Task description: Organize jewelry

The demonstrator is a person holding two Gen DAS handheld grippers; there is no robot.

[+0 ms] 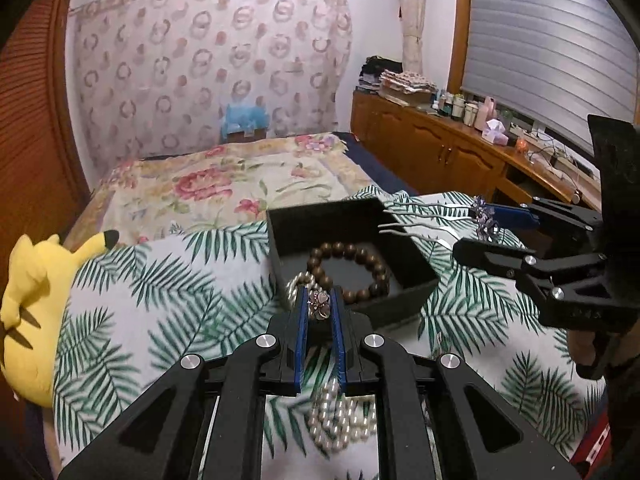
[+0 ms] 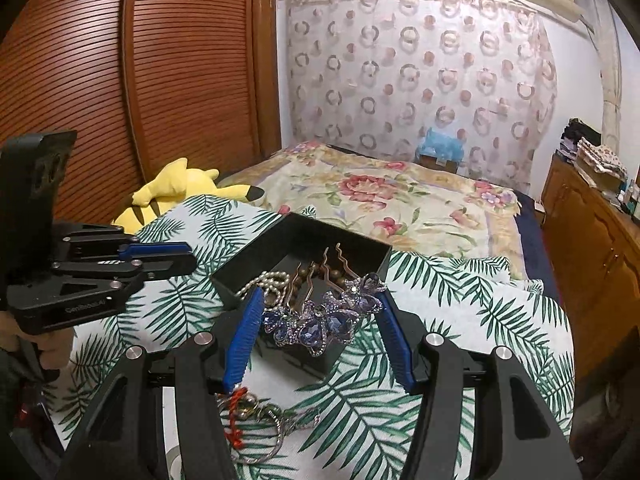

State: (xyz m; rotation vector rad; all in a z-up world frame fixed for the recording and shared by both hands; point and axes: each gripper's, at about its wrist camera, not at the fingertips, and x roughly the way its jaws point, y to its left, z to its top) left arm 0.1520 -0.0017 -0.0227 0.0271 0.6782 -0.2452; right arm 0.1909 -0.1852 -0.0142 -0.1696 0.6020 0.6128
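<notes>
1. My left gripper (image 1: 320,307) is closed narrow on a small flower-shaped brooch (image 1: 319,303); the blue pads touch it on both sides.
2. This brooch is just above the near edge of the black box (image 1: 412,276), which stands on the leaf-print cloth (image 1: 160,300).
3. Inside the box lies a brown bead bracelet (image 1: 352,270), and it leans on the near wall.
4. A pearl necklace (image 1: 340,416) lies on the cloth under my left gripper, and one part of it goes up to the box edge.
5. My right gripper (image 2: 320,320) holds a purple jeweled hair comb (image 2: 324,316) between its blue pads; the jaws stand quite wide, because the ornament is wide.
6. The metal prongs of the comb point forward into the box, over the bracelet.
7. In the right wrist view, a silver key ring with a red cord (image 2: 256,428) lies on the cloth below my right gripper.
8. A yellow plush toy (image 1: 36,312) lies at the left edge of the cloth, well apart from the box.
</notes>
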